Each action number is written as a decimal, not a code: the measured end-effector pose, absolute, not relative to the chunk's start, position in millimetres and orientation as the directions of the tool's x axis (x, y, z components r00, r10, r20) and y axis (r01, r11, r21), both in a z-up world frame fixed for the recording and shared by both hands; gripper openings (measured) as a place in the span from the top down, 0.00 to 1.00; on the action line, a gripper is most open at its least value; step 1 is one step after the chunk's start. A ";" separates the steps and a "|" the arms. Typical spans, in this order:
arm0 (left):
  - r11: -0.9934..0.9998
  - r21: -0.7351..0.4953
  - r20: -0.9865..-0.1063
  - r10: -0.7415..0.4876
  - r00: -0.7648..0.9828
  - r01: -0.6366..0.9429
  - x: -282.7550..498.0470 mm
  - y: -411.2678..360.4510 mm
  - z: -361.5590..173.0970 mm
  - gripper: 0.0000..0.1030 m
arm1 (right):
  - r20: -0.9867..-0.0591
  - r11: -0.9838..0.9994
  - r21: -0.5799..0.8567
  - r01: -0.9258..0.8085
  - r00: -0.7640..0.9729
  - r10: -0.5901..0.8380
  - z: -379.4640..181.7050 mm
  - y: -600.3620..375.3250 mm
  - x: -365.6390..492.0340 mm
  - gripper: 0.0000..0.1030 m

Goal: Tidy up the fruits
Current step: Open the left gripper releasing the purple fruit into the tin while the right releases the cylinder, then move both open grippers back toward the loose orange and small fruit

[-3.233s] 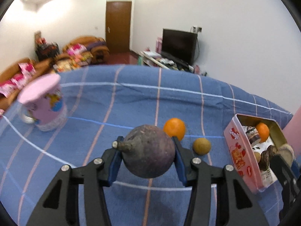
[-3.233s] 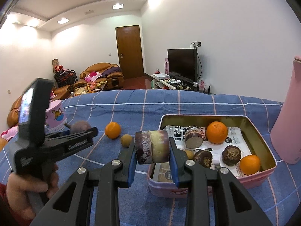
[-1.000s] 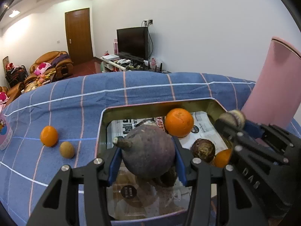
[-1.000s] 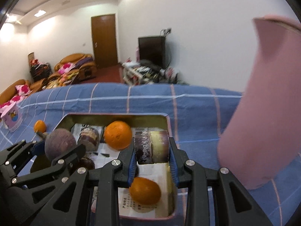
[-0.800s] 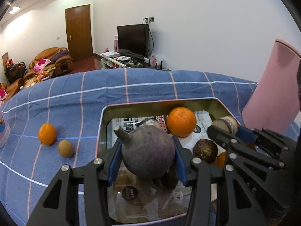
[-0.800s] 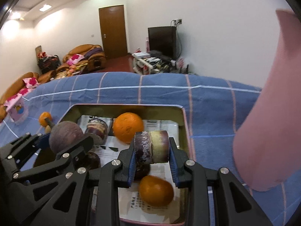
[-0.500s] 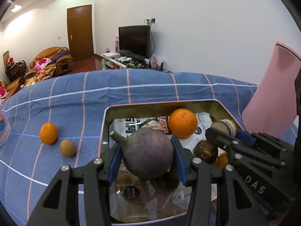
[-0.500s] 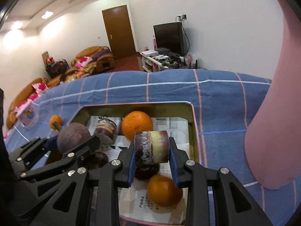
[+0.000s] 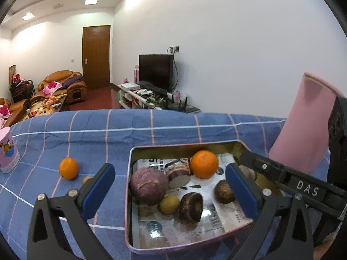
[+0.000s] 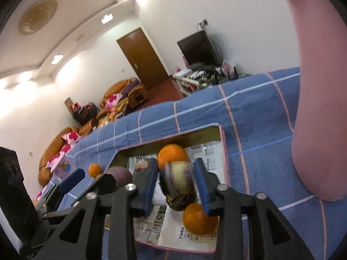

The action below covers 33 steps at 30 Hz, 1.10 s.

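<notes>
The pink-rimmed tin (image 9: 128,195), lined with newspaper, holds an orange (image 9: 203,164), several dark cut pieces and a small yellow fruit (image 9: 168,204). A round purple fruit (image 9: 148,186) lies loose at the tin's left side. Above it my left gripper (image 9: 169,179) is opening, its jaws wide and touching nothing. In the right wrist view my right gripper (image 10: 176,182) hovers tilted over the tin (image 10: 224,162). Its jaws are opening, with a blurred purple-skinned cut piece (image 10: 177,179) between the pads and a gap at its sides. A second orange (image 10: 199,218) lies beneath.
On the blue checked cloth (image 9: 97,138) left of the tin lie an orange (image 9: 68,168) and a small brown fruit (image 9: 86,179), half hidden by my left finger. A pink cup (image 9: 7,151) stands far left. A tall pink container (image 9: 303,130) rises right of the tin.
My left gripper has let go of the purple fruit, which now lies in the tin, and the jaws have spread wide. The right jaws have parted from the cut piece, and that view has rolled.
</notes>
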<state>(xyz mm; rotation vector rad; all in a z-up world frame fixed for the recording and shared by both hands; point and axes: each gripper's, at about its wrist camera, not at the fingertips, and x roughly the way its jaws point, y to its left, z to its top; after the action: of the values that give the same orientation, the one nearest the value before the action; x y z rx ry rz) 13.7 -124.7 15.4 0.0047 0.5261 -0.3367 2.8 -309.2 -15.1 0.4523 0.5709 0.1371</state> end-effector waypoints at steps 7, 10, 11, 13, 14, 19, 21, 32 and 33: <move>0.967 -0.044 -0.466 -0.243 0.851 0.252 13.3 -114.4 19.4 0.00 | -0.380 0.955 0.279 0.105 0.925 0.009 4.9 -299.6 -24.5 0.45; 0.975 -0.022 -0.449 -0.206 0.869 0.219 12.9 -109.4 21.0 0.00 | -0.291 0.961 0.202 0.191 0.948 -0.127 11.9 -297.5 -42.9 0.38; 0.978 -0.013 -0.442 -0.192 0.876 0.208 11.9 -108.7 20.7 0.00 | -0.272 0.959 0.187 0.213 0.949 -0.158 13.2 -297.5 -45.7 0.35; 0.982 0.020 -0.424 -0.162 0.891 0.188 9.8 -107.9 20.0 0.00 | -0.237 0.951 0.162 0.262 0.946 -0.220 16.1 -294.7 -52.1 0.31; 0.983 0.041 -0.411 -0.148 0.899 0.180 8.4 -108.0 19.2 0.00 | -0.229 0.948 0.155 0.277 0.944 -0.238 17.2 -293.6 -53.4 0.31; 0.980 0.103 -0.395 -0.116 0.911 0.169 4.9 -109.0 14.8 0.00 | -0.253 0.940 0.130 0.315 0.927 -0.276 18.4 -290.4 -49.8 0.31; 0.979 0.098 -0.398 -0.126 0.909 0.178 3.6 -107.8 14.6 0.00 | -0.253 0.941 0.119 0.316 0.926 -0.279 19.3 -287.6 -49.4 0.31; 0.976 0.089 -0.411 -0.147 0.900 0.200 -2.7 -96.4 13.0 0.00 | -0.276 0.929 0.124 0.349 0.911 -0.306 18.6 -264.9 -60.4 0.31; 0.976 0.088 -0.411 -0.147 0.900 0.200 -3.2 -94.8 13.0 0.00 | -0.281 0.930 0.126 0.346 0.911 -0.301 18.4 -262.4 -60.5 0.31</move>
<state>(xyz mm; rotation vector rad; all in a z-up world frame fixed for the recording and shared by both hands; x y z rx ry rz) -3.2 -94.8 13.0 0.1293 0.4150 -0.1800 -60.5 -262.4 18.4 0.1755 0.2610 -0.3356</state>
